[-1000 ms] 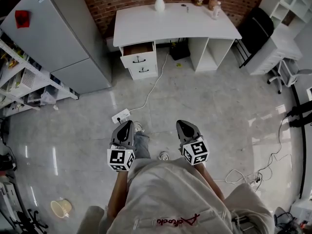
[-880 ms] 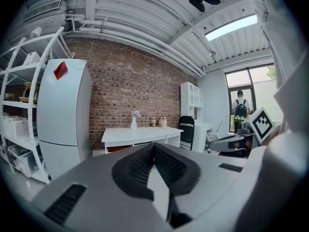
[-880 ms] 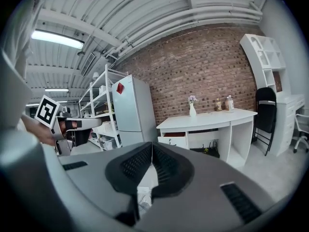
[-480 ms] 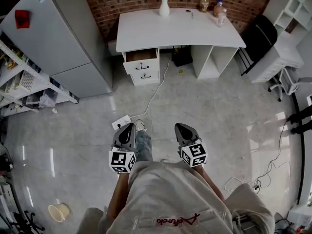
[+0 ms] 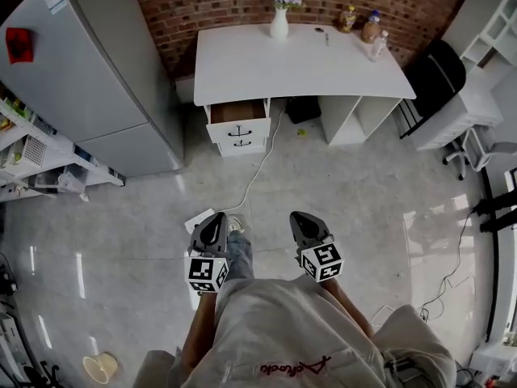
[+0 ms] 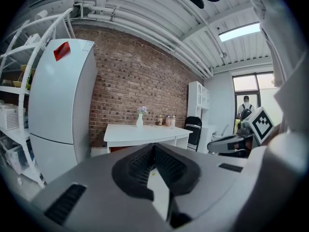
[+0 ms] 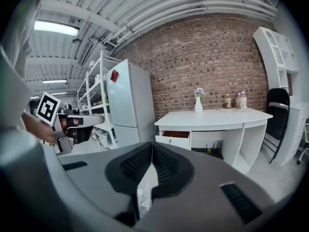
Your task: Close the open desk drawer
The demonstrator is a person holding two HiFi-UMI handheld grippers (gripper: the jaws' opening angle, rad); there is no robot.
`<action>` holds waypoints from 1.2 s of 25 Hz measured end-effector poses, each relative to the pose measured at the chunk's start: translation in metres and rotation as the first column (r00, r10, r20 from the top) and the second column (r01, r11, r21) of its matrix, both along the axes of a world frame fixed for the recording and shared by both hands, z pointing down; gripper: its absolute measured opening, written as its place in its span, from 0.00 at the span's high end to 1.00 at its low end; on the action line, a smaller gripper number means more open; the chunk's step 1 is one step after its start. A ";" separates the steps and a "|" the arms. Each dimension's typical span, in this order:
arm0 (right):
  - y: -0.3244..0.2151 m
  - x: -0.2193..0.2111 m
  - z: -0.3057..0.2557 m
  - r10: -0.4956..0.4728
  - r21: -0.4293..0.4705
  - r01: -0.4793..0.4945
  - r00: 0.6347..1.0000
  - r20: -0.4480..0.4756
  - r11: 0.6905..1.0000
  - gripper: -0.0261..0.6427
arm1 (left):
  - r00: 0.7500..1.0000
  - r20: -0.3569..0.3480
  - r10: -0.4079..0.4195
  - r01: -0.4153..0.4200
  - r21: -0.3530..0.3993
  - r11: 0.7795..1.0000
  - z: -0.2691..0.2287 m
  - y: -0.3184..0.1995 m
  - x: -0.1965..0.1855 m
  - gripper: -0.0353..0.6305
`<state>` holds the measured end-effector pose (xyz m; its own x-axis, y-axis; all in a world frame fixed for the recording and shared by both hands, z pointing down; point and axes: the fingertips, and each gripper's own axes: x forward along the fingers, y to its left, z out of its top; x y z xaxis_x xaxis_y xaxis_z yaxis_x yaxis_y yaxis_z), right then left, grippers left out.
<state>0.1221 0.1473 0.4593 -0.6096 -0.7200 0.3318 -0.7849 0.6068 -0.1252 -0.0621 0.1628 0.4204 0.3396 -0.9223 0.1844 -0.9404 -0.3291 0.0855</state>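
Observation:
A white desk (image 5: pixel 299 59) stands against the brick wall. Its top left drawer (image 5: pixel 237 113) is pulled out, brown inside showing; a lower drawer (image 5: pixel 239 143) beneath it is flush. The same open drawer (image 7: pixel 176 138) shows in the right gripper view, and the desk (image 6: pixel 145 133) in the left gripper view. My left gripper (image 5: pixel 218 217) and right gripper (image 5: pixel 296 216) are both shut and hold nothing. They hang side by side in front of the person, well short of the desk, pointing toward it.
A grey fridge (image 5: pixel 89 71) stands left of the desk, with white shelving (image 5: pixel 32 148) beside it. A white cable (image 5: pixel 258 156) runs from the desk to a power strip (image 5: pixel 196 216) on the floor. A black chair (image 5: pixel 436 75) and white shelf unit (image 5: pixel 493 23) are right.
The person has walked toward the desk: it sits lower and nearer in the head view. The power strip now lies right by the left gripper. Both grippers stay shut.

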 end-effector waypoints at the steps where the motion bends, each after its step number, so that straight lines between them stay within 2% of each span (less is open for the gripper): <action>1: -0.009 -0.006 0.000 -0.004 -0.004 0.004 1.000 -0.007 1.000 0.94 | 1.000 0.000 0.001 -0.001 -0.003 1.000 0.000 -0.009 -0.006 0.93; 10: -0.102 -0.070 -0.007 -0.005 -0.035 0.004 0.999 -0.046 0.999 0.94 | 1.000 -0.010 0.023 -0.024 -0.045 0.999 0.002 -0.100 -0.069 0.93; 20: -0.191 -0.123 -0.010 0.050 -0.044 -0.054 0.995 -0.081 0.998 0.93 | 0.995 -0.019 0.094 -0.095 -0.070 0.993 0.013 -0.191 -0.130 0.93; 30: -0.234 -0.125 0.006 0.111 -0.088 -0.123 0.986 -0.124 0.989 0.93 | 0.985 -0.018 0.174 -0.175 -0.135 0.975 0.048 -0.243 -0.146 0.93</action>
<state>-0.0032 -0.0865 0.4653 -0.4753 -0.7457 0.4669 -0.8624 0.4999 -0.0795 -0.2082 -0.0803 0.4682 0.4943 -0.8156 0.3008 -0.8690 -0.4728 0.1459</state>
